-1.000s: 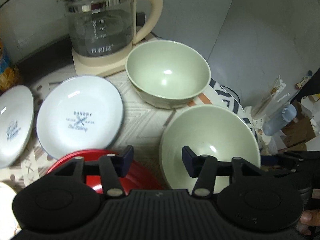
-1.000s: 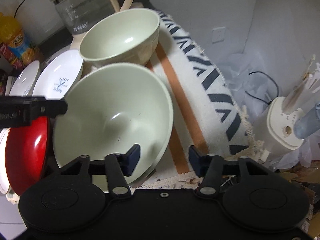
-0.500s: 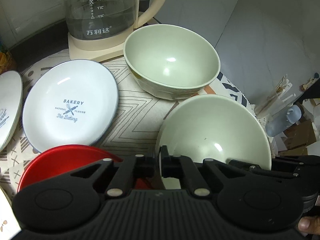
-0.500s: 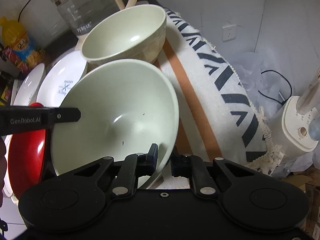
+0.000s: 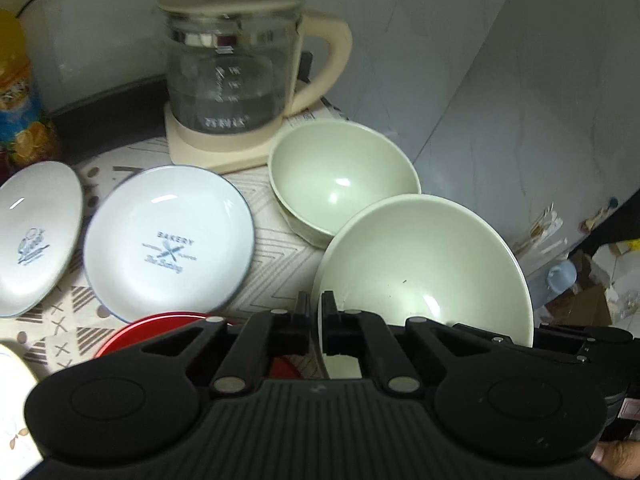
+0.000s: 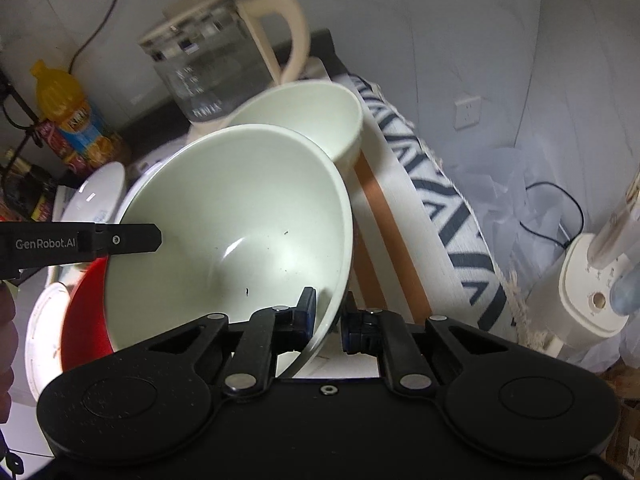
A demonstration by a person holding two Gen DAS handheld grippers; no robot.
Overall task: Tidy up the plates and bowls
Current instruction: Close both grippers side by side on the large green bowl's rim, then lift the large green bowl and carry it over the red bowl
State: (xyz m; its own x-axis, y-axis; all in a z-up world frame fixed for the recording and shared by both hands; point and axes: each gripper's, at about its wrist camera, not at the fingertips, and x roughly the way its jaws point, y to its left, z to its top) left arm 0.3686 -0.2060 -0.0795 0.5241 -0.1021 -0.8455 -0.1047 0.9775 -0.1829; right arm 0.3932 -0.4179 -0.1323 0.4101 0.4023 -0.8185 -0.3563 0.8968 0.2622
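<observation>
Gripping opposite rims, both grippers' fingers (image 5: pixel 335 312) (image 6: pixel 307 308) hold 1 tilted, glossy pale-green bowl (image 5: pixel 424 264).

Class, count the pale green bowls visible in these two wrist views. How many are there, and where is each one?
2. The near green bowl is gripped at its rim by both the left gripper and right gripper; the far green bowl sits beside the kettle.
</observation>
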